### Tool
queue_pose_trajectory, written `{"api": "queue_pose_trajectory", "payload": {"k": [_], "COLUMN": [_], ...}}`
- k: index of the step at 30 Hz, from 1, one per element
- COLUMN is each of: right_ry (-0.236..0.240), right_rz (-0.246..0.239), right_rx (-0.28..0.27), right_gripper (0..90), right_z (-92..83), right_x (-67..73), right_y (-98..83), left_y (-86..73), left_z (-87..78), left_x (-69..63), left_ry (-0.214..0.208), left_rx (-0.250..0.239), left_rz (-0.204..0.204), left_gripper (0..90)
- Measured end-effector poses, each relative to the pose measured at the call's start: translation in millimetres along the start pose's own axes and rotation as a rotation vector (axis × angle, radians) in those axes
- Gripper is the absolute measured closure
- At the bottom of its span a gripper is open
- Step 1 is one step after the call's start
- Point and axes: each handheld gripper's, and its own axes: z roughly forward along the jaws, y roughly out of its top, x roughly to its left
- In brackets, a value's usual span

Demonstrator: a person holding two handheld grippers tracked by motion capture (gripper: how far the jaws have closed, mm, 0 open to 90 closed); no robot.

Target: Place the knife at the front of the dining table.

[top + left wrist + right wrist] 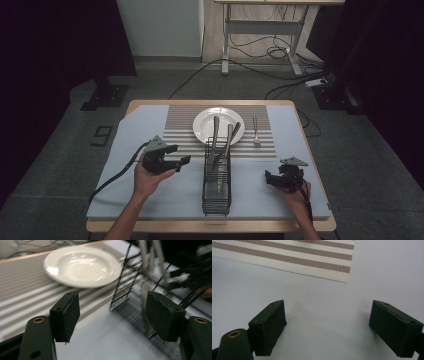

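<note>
A black wire rack (217,175) stands in the middle of the table with several pieces of cutlery (221,145) leaning upright in it. Behind it a white plate (218,125) rests on a striped placemat (180,135), and a fork (255,131) lies to the plate's right. My left gripper (184,161) hovers left of the rack, open and empty, pointing toward the rack (125,282) and plate (82,266). My right gripper (270,179) sits low at the right of the rack, open over the pale blue cloth (317,302), with nothing between its jaws.
A pale blue cloth (140,130) covers the wooden table. The striped placemat's corner (337,270) lies ahead of the right gripper. Beyond the table are a desk frame (260,30), floor cables (280,50) and a dark stand (107,92).
</note>
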Motion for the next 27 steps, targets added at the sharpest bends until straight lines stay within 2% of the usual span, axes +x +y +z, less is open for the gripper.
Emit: {"api": "queue_pose_trajectory", "payload": {"k": [7,15,20,24,26,27], "right_ry": [0.0,-0.002,-0.002,-0.002,-0.002,-0.002], "right_rz": [0.0,0.0,0.0,0.0,-0.001,-0.001], "right_rx": [0.001,0.0,0.0,-0.001,-0.001,-0.001], "right_gripper": [13.5,13.5,13.5,13.5,13.5,13.5], "right_z": [0.0,0.2,0.2,0.3,0.3,0.3], "right_x": [-0.1,0.2,0.2,0.1,0.0,0.0], "right_y": [0.1,0.0,0.0,0.1,0.1,0.1], "left_y": [16.3,38.2,49.5,57.5,60.3,60.3], "left_z": [9.9,30.7,44.1,56.2,61.4,61.4], "left_x": [-3.0,-10.4,-10.0,-9.0,-6.0,-6.0], "left_ry": [-0.031,-0.055,-0.085,-0.079,-0.105,-0.105], "left_rx": [-0.01,-0.018,-0.021,-0.009,-0.016,-0.016], "left_rz": [-0.001,0.009,-0.008,-0.002,-0.026,-0.026], "left_gripper": [29.8,32.3,34.7,37.8,40.4,41.2]}}
